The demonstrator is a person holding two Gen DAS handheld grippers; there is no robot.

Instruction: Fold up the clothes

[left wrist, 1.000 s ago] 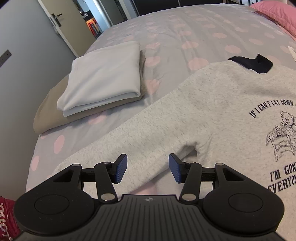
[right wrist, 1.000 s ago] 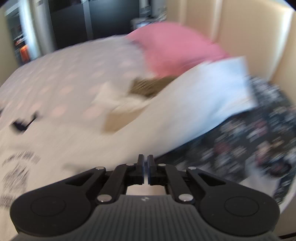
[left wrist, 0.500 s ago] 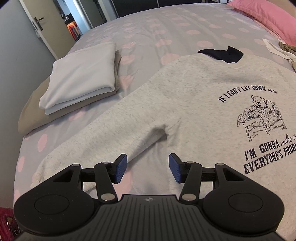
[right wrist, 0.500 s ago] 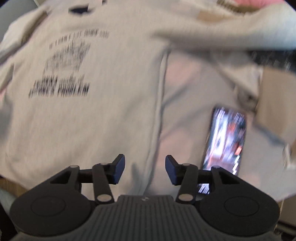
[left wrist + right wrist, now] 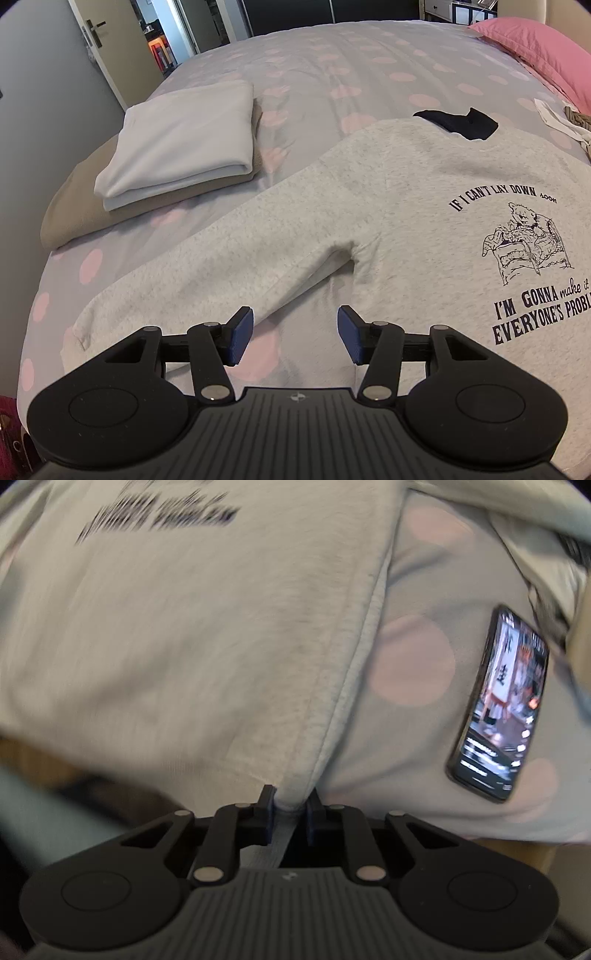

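Left wrist view: the left gripper (image 5: pixel 295 334) hangs with its 2 blue-padded fingers (image 5: pixel 240 334) spread wide, holding nothing, above the gap between sleeve and body of a light grey heathered sweatshirt (image 5: pixel 388 221) with a dark printed bear and slogan. The sweatshirt lies flat, front up, on a grey bedspread with pale pink dots (image 5: pixel 332 74); its sleeve (image 5: pixel 207 273) runs out toward the near left edge of the bed, passing just under the left finger. A dark navy garment (image 5: pixel 458 120) shows at the sweatshirt's neckline. Farther left, well apart from the sleeve, a folded white cloth (image 5: pixel 181 140) rests on a folded tan cloth (image 5: pixel 70 206). At the far right lies a pink pillow (image 5: pixel 535 48), with crumpled white and striped fabric (image 5: pixel 561 118) near it. Beyond the bed stand a grey wall and a beige door with a metal handle (image 5: pixel 92 33).

Right wrist view, somewhat blurred: the right gripper (image 5: pixel 290 808) has its fingers closed on the ribbed bottom corner of the sweatshirt, at the side seam (image 5: pixel 354 664), with fabric bunched between them. To the right, apart from the hem, a black smartphone with a lit screen (image 5: pixel 502 705) lies flat on the bedspread.
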